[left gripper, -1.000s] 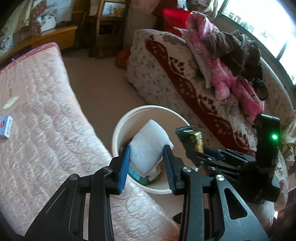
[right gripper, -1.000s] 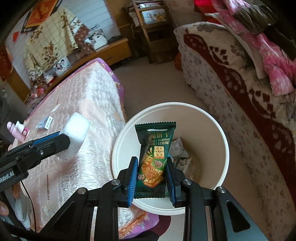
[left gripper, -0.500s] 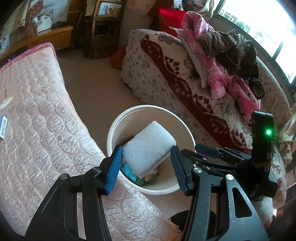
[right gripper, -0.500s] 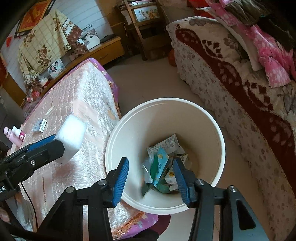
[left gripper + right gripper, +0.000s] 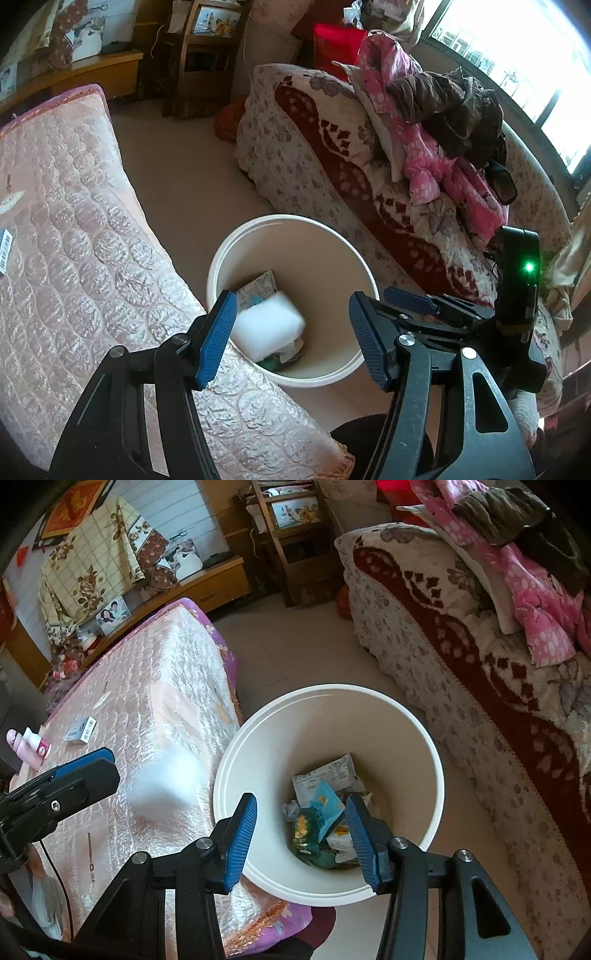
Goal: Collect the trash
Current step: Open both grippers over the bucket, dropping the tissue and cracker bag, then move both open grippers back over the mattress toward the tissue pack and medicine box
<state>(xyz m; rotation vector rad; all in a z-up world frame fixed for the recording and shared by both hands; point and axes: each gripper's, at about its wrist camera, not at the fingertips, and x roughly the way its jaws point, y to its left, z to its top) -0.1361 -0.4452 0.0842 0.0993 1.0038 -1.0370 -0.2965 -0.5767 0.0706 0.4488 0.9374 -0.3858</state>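
A white bin (image 5: 291, 218) stands on the floor between the pink-covered table and the sofa. My left gripper (image 5: 291, 339) hangs above its near rim and its jaws are opening. A white foam block (image 5: 267, 326) is loose below them, blurred, touching neither pad. In the right wrist view the block (image 5: 166, 779) shows mid-air just off the left gripper (image 5: 85, 771), beside the bin's rim (image 5: 332, 688). My right gripper (image 5: 303, 843) stands open over the bin with nothing between its pads. A green cracker packet (image 5: 306, 830) lies among wrappers at the bottom.
The pink quilted cover (image 5: 74, 258) borders the bin on the left and carries a small barcoded box (image 5: 81, 731) and a pink bottle (image 5: 27, 746). A patterned sofa (image 5: 332, 155) heaped with clothes (image 5: 436, 122) flanks the right. Bare floor lies beyond the bin.
The right gripper opened and the green cracker packet fell into the bin. The left gripper then spread its jaws and the white foam block slipped out, dropping toward the bin.
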